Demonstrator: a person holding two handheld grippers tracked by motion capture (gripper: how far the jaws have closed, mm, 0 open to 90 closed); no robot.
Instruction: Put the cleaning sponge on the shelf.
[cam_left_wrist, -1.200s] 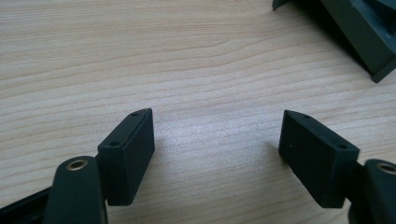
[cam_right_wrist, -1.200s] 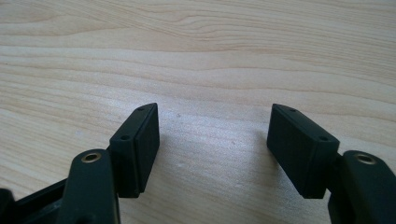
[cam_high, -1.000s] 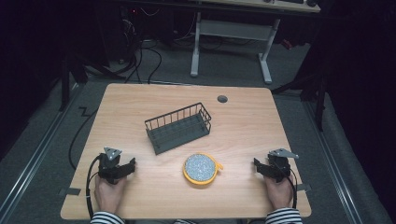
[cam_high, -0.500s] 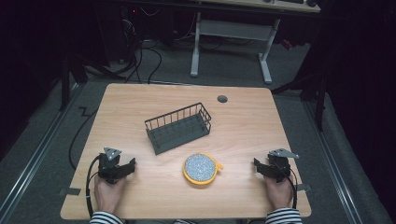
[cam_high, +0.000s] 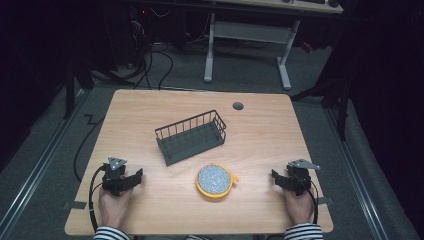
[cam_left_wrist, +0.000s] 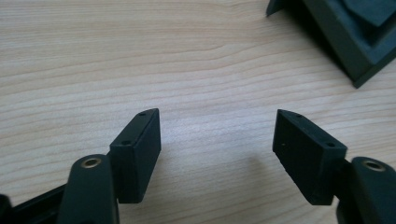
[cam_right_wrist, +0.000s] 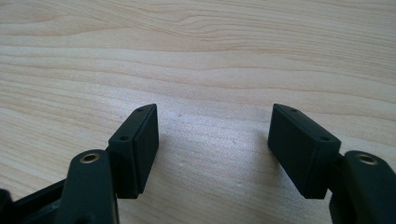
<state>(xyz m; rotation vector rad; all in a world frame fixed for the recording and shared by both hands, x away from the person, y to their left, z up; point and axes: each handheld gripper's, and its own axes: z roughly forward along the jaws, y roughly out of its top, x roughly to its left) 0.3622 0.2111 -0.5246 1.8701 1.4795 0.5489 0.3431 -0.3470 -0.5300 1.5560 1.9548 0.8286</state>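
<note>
1. Nothing is in hand yet: the left claw (cam_high: 131, 176) rests on the desk (cam_high: 260, 125) with its jaws spread wide and bare wood between them, and the right claw (cam_high: 278, 177) rests released the same way.
2. The round sponge (cam_high: 215, 179) in its yellow dish lies between the two claws, apart from both, a little nearer the right one.
3. The wire basket (cam_high: 191, 136) stands beyond the sponge, ahead and inward of the left claw; its dark corner (cam_left_wrist: 345, 32) shows in the left gripper view.
4. Reaching, gripping and moving are, I judge, all left to do.
5. Bare desk lies between each claw and the sponge; a small grey cap (cam_high: 238, 106) sits far beyond.
</note>
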